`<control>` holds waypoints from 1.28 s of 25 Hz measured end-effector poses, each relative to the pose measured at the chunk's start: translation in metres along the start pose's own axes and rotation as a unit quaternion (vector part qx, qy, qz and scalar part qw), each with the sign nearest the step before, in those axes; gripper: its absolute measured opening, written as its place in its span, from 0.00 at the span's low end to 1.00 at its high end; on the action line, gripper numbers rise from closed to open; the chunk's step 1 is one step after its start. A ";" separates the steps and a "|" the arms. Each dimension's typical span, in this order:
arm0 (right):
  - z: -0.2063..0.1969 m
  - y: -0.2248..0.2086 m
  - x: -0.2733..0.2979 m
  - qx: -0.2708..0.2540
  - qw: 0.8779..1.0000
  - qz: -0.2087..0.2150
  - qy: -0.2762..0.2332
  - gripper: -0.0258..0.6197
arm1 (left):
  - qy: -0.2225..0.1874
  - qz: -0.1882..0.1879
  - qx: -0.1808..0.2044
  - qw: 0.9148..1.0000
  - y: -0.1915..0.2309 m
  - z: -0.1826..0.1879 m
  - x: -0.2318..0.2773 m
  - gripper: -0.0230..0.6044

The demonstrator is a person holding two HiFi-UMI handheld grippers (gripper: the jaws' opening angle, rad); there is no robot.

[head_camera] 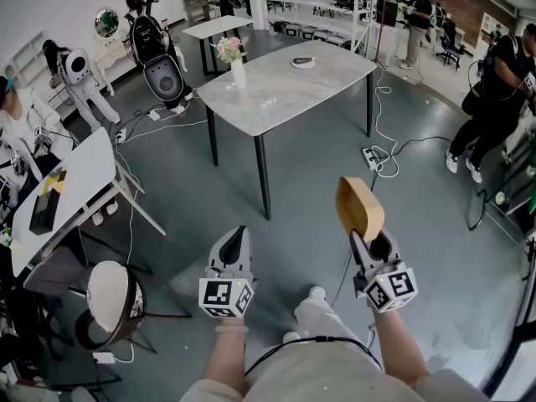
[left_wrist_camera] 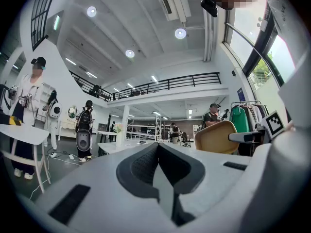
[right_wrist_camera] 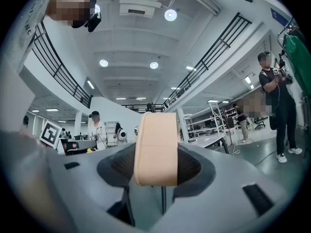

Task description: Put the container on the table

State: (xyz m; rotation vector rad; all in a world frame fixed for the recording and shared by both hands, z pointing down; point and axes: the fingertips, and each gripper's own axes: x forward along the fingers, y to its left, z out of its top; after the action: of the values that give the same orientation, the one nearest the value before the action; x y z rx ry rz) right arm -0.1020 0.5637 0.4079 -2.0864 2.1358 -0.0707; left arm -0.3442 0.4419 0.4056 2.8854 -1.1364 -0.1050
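Standing on the grey floor (head_camera: 310, 199), facing a marble worktop (head_camera: 276, 99) on dark legs some way ahead. Gripping a tan container (head_camera: 358, 208) in the right gripper (head_camera: 373, 243), jaws closed on its wall, with the hollow body rising above the jaws. Held over the floor, well apart from the marble worktop, not yet set down. Looking along the right gripper (right_wrist_camera: 158, 166): the tan container (right_wrist_camera: 155, 147) as a broad upright band pinched between the 2 dark pads.

Carrying nothing in the left gripper (head_camera: 237, 239): jaws pressed together, pointing level, just beside the right one. Same reading along the left gripper (left_wrist_camera: 158, 166), with the 2 pads meeting on 1 seam and nothing between them, and the tan container (left_wrist_camera: 216, 137) off to the right.

On the marble worktop: a white vase of flowers (head_camera: 237, 67) near the left corner, and a small dark object (head_camera: 303, 62) towards the far edge, possibly a shallow dish, too small to tell.

To the left, a white worktop (head_camera: 88, 170) bearing a black box (head_camera: 43, 212). Below it, a round white seat (head_camera: 110, 298) with a dark frame. On the floor beyond the right gripper, a power strip (head_camera: 371, 155) trailing a white cable. At the right edge, a person in black (head_camera: 494, 99) in mid-stride. Farther back, more people and metal shelving (head_camera: 327, 7).
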 end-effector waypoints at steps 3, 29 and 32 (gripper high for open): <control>-0.002 0.002 0.001 0.000 1.000 0.001 0.000 0.37 | 0.000 0.001 -0.003 1.000 0.000 -0.001 -0.002 0.04; -0.027 -0.073 0.177 0.042 0.999 0.012 0.008 0.38 | 0.030 0.029 -0.010 0.999 0.096 -0.027 0.147 0.04; -0.028 -0.094 0.215 0.039 0.999 0.017 0.020 0.38 | 0.034 0.031 -0.010 0.999 0.110 -0.028 0.187 0.04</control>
State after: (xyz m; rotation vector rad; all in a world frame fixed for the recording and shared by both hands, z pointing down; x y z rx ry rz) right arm -0.0168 0.3446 0.4317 -2.0215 2.1537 -0.1903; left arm -0.2809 0.2342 0.4312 2.8091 -1.2051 -0.0155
